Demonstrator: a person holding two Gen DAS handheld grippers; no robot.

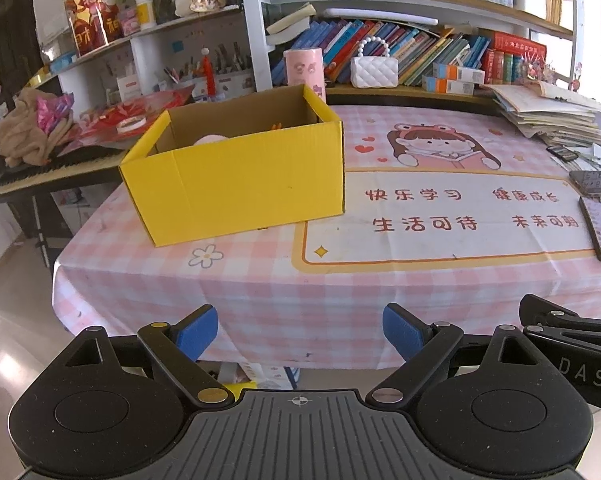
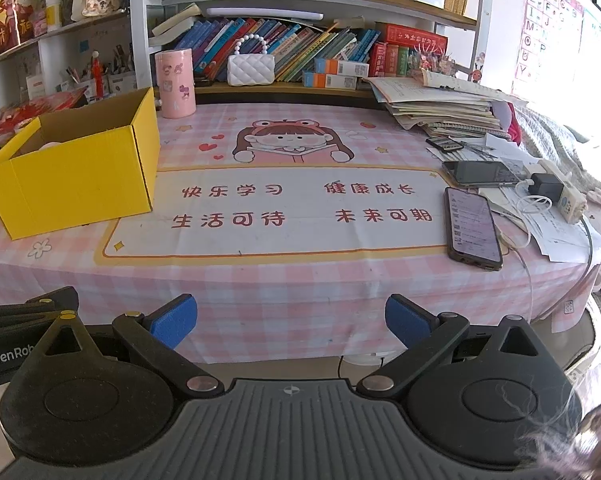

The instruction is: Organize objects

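An open yellow cardboard box [image 1: 236,184] [image 2: 80,176] stands on the left part of the table, which is covered by a pink checked cloth [image 1: 340,280] [image 2: 300,280]. Inside the box I make out only the top of a pale pink thing [image 1: 210,139] and a bit of orange [image 1: 275,125]. My left gripper [image 1: 299,332] hangs open in front of the table's near edge, nothing between its blue pads [image 1: 196,334]. My right gripper [image 2: 291,322] is open too and empty, beside the left one, whose black arm [image 2: 24,320] shows at the left.
A pink cylinder tin [image 2: 175,82] stands behind the box. Two phones [image 2: 474,226] [image 2: 482,172], a power strip with charger [image 2: 556,192], loose papers and a stack of notebooks [image 2: 444,108] crowd the table's right side. Bookshelves [image 2: 300,40] line the back. A low side table [image 1: 52,168] with clutter stands left.
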